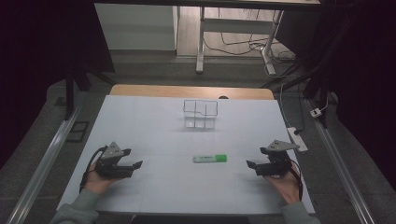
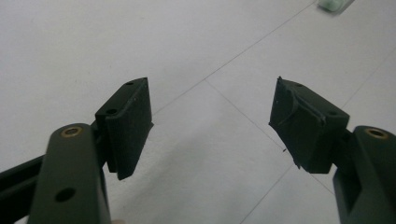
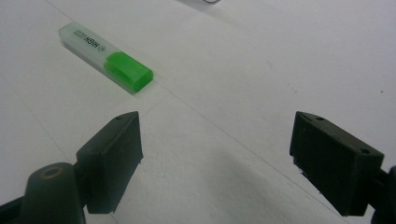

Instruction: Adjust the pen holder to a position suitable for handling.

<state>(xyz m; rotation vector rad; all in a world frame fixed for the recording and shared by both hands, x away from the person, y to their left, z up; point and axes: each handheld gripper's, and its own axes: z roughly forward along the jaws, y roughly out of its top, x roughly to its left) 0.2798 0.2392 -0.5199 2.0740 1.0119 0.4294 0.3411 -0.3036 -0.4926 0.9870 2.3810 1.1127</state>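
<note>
Both hands sit nearest the camera at the tabletop's [image 1: 140, 116] near edge, each holding a gripper with nothing between the jaws. On the left, the left gripper [image 1: 132, 165] has its jaws spread wide over bare white surface; on the right, the right gripper [image 1: 252, 165] is just as wide apart and empty, aimed inward toward the highlighter [image 1: 210, 158].

That highlighter lies flat between the two grippers, nearer the right one and apart from both. Its long axis runs left to right across the tabletop in the high view, roughly parallel to the near edge. The green cap [image 3: 129, 71] points toward the right gripper, the pale barrel toward the left.

Judging from this, the step in hand is the reach and pick. The right gripper looks the better choice, being closer. It would do well to come in from above with its jaws straddling the barrel across the short width, near the middle so the pen stays level when lifted, rather than pinching the cap, which might pull off. A clear divided bin [image 1: 200, 113] stands well beyond, toward the far edge, and seems the likely destination.
</note>
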